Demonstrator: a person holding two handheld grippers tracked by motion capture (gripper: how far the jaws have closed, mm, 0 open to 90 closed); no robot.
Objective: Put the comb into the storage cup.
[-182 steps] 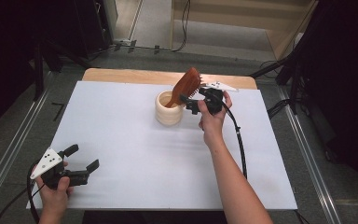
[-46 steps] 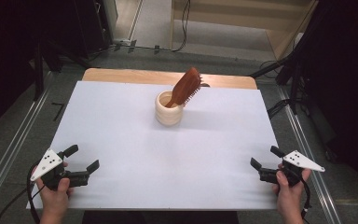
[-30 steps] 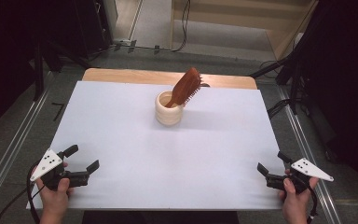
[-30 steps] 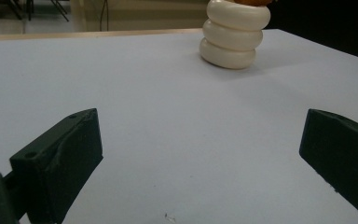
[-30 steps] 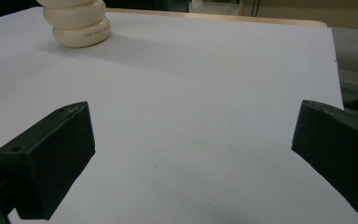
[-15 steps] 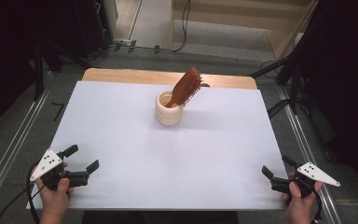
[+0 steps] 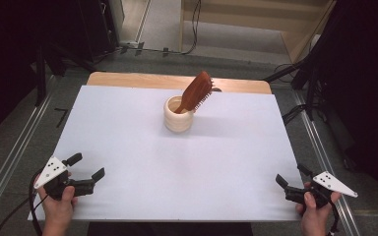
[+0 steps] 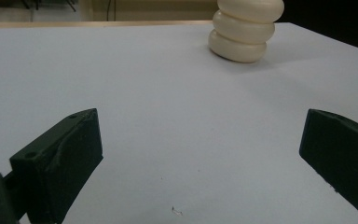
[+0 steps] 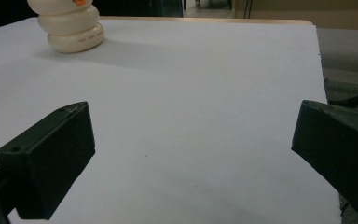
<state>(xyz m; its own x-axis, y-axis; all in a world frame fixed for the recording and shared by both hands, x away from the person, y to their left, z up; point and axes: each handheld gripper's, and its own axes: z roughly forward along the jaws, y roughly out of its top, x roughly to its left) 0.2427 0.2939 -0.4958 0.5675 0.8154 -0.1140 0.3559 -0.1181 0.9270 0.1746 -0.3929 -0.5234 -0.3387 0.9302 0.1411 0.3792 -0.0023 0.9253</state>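
Note:
A cream ribbed cup [image 7: 178, 115] stands at the far middle of the white table [image 7: 128, 128], with a brown wooden hairbrush [image 7: 196, 92] leaning out of it, bristles to the right. The same cup [image 8: 244, 31] sits far ahead in the left gripper view and at top left as the cup [image 9: 72, 25] in the right gripper view. My left gripper [image 7: 85, 166] rests open at the near left corner, empty. At the near right corner my right gripper [image 7: 292, 177] is open and empty too.
A wooden strip [image 7: 128, 79] edges the table's far side. Metal rails [image 7: 10, 162] run along both sides on the grey floor. Cables [image 7: 295, 113] lie off the right edge.
My right gripper let go of the hairbrush in the cup, then drew back to the near right corner, still sliding slightly outward. The left gripper has stayed put.

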